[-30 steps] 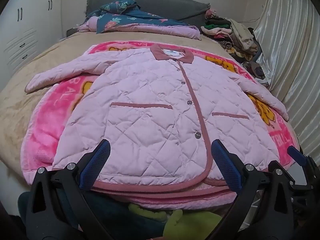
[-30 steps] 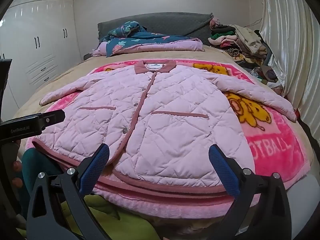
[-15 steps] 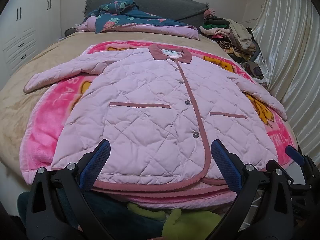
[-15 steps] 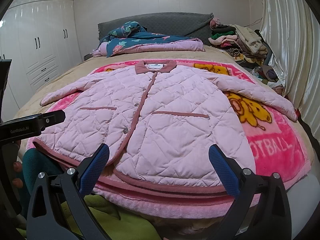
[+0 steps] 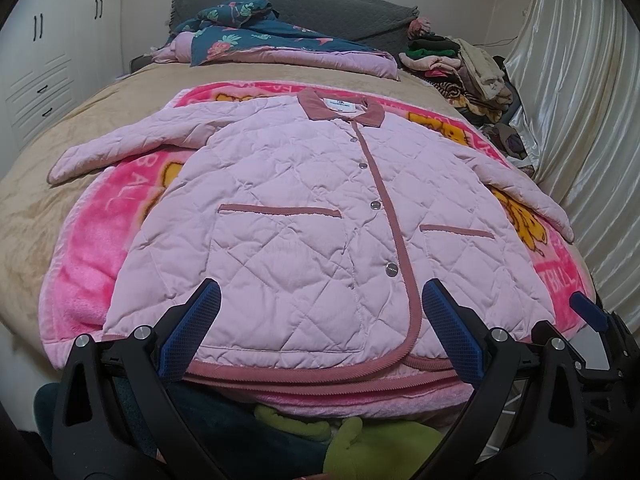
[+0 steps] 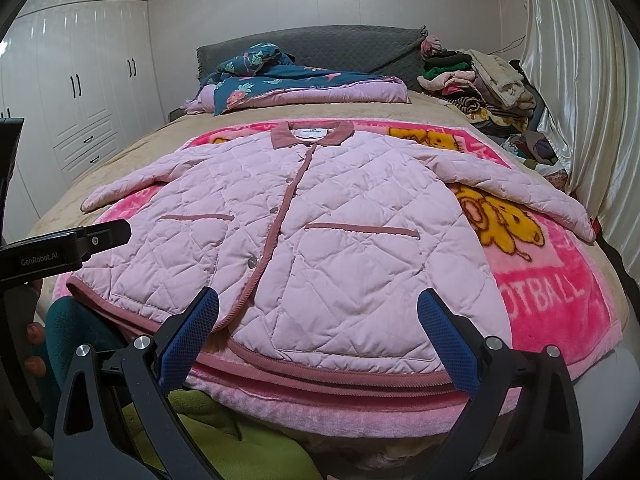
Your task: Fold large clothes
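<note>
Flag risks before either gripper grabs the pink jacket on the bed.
1. The quilted jacket lies on a fleece blanket; a low pinch at the hem could catch the blanket edge too.
2. Both sleeves are spread wide; the right sleeve reaches towards the curtain side and may drag or hang off when folded in.
3. The left gripper and right gripper, both open, sit close together at the hem, so they could collide.

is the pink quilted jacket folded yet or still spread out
Spread out: the jacket lies flat on the pink blanket, both sleeves stretched sideways, front buttoned.
</note>
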The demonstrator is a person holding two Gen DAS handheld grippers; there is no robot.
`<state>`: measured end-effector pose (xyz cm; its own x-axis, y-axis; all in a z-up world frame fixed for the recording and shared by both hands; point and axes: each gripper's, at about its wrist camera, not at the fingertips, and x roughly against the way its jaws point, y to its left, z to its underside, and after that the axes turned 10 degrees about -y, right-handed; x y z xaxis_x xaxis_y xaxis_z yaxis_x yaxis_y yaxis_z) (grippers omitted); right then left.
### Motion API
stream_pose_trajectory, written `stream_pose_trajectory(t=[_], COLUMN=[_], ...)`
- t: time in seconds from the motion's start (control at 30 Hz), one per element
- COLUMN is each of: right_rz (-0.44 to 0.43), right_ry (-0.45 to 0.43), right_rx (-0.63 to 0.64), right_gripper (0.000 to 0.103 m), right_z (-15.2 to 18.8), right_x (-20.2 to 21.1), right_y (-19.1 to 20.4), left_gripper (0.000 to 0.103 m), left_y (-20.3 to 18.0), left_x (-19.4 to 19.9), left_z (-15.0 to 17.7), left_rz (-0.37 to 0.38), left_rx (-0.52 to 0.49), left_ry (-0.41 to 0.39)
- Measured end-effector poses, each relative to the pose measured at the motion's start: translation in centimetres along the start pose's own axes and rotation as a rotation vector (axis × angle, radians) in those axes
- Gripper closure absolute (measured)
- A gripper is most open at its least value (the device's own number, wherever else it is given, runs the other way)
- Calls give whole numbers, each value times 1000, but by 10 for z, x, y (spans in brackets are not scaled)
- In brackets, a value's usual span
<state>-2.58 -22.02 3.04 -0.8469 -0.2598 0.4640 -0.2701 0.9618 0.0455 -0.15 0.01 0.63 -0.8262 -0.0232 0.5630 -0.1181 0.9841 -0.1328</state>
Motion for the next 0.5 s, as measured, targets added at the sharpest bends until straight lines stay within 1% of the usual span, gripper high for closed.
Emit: stream_pose_trajectory(t=[0.5], right_rz=[-2], right_ry=[2], right_rx=[-1], right_gripper=[4], right_z=[-1], right_x=[0], right_y=[0], left_gripper=[9], left_y=[-2], left_x=[0], left_z=[0], left_rz=[3], left_rx=[3], left_ry=[-1])
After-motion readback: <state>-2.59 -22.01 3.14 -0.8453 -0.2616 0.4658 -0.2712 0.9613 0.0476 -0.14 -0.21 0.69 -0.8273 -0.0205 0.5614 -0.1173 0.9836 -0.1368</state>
